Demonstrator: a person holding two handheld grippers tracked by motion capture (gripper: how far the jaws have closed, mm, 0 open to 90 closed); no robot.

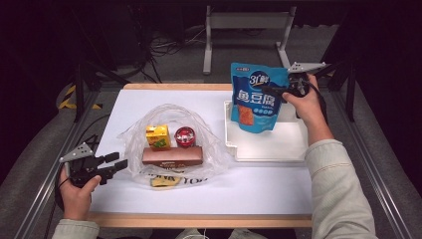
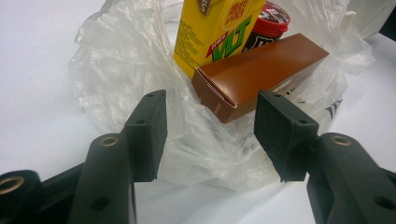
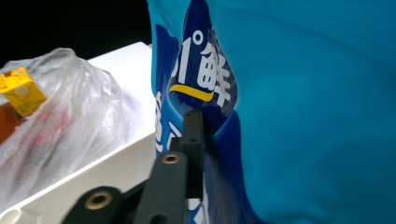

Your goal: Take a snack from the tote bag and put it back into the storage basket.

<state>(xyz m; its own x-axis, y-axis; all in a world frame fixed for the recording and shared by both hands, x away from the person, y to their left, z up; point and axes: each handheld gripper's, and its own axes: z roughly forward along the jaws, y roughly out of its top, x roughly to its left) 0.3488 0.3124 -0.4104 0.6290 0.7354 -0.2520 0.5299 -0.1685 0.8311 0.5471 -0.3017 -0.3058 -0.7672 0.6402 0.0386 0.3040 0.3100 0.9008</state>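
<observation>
1. Right claw (image 1: 276, 92) up over the white plastic tray (image 1: 291, 148), pinching the right edge of a blue foil snack pouch (image 1: 256, 97) with white lettering. Pouch hanging upright, bottom edge down in the tray's back left part.
2. From the right gripper view: one black jaw flat against the pouch (image 3: 299, 112), other jaw hidden behind it. Looks clamped on the pouch, though can't tell how tightly.
3. Left claw (image 1: 119, 165) low over the white tabletop (image 1: 259, 194), jaws apart, nothing between them, pointed at the crinkly clear plastic bag (image 1: 133, 133).
4. On that bag: yellow drink carton (image 1: 158, 136), red-lidded round jar (image 1: 185, 135), long brown cardboard box (image 1: 172, 156) in front of both.
</observation>
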